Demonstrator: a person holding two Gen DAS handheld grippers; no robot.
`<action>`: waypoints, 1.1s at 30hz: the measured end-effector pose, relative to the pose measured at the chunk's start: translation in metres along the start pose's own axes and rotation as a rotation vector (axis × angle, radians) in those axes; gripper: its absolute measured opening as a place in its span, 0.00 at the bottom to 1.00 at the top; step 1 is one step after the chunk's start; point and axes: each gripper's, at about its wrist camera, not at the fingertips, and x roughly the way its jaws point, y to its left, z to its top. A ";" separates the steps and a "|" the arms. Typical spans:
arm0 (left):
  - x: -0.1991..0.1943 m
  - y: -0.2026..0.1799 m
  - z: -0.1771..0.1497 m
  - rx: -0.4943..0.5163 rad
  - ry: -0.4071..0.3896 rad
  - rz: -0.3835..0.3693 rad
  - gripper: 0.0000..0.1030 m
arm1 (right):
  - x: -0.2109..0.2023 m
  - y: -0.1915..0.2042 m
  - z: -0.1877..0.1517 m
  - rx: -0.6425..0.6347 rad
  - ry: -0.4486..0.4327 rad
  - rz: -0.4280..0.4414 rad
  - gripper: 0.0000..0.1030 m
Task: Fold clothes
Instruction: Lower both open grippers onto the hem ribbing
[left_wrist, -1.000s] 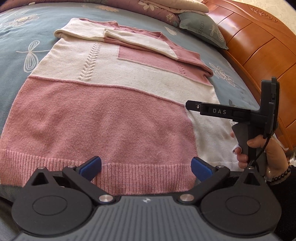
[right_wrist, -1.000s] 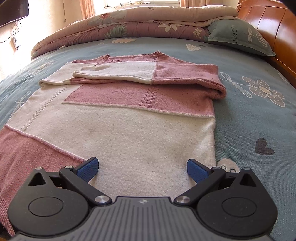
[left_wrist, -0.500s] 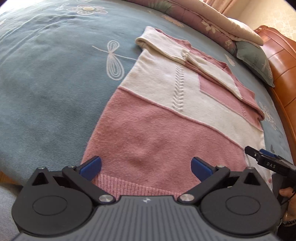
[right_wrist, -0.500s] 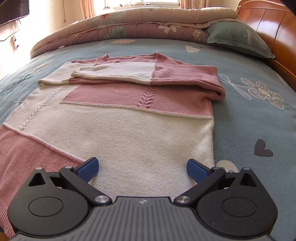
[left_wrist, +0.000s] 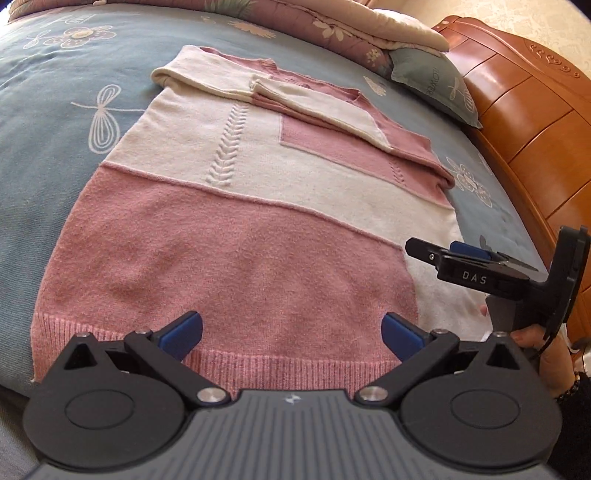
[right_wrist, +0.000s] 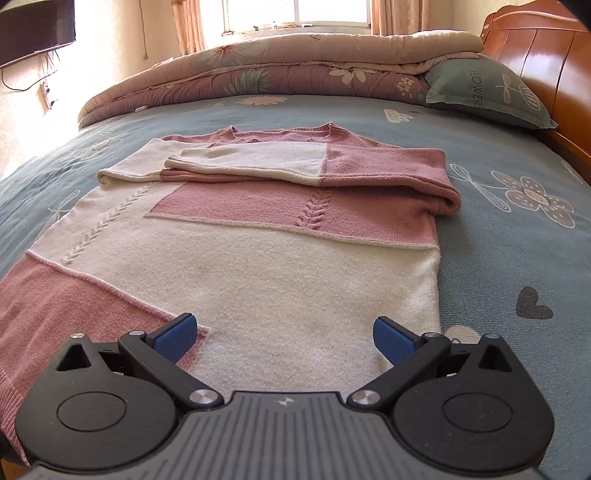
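A pink-and-cream colour-block knitted sweater (left_wrist: 236, 236) lies flat on a blue-grey bedspread with white flower and dragonfly prints (left_wrist: 55, 122), its ribbed pink hem at the near edge of the bed and its neckline (right_wrist: 280, 130) at the far end, toward a rolled floral quilt (right_wrist: 258, 74) under the window. Its long axis runs straight away from the person, hem to collar; both sleeves already lie folded across the chest, the cream-cuffed one on top. The left gripper (left_wrist: 291, 332) hangs over the pink hem with its blue pads spread wide and nothing between them; the right gripper (right_wrist: 282, 334) hangs over the cream lower corner, equally wide and empty (in the left view a hand (left_wrist: 532, 339) is seen holding its handle). The likely next step is a hem pinch and a fold toward the collar. The risks, as a judgement: thick knit may give each claw only the top layer, so the back panel drags behind; uneven lifts at the two corners would skew the fold line; and a quick carry could slide the stacked sleeves off the chest. The hem sits close to the mattress edge, so a slipped grip may let it sag over the side.
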 end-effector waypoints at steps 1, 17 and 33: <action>0.003 0.000 -0.003 0.002 0.005 0.005 0.99 | -0.003 0.003 -0.001 -0.011 -0.007 0.005 1.00; -0.005 0.006 -0.015 0.054 -0.035 -0.038 0.99 | -0.040 0.071 -0.050 -0.175 0.059 0.048 1.00; -0.010 0.025 -0.020 0.010 -0.085 -0.154 0.99 | -0.057 0.066 -0.066 -0.075 0.071 -0.013 1.00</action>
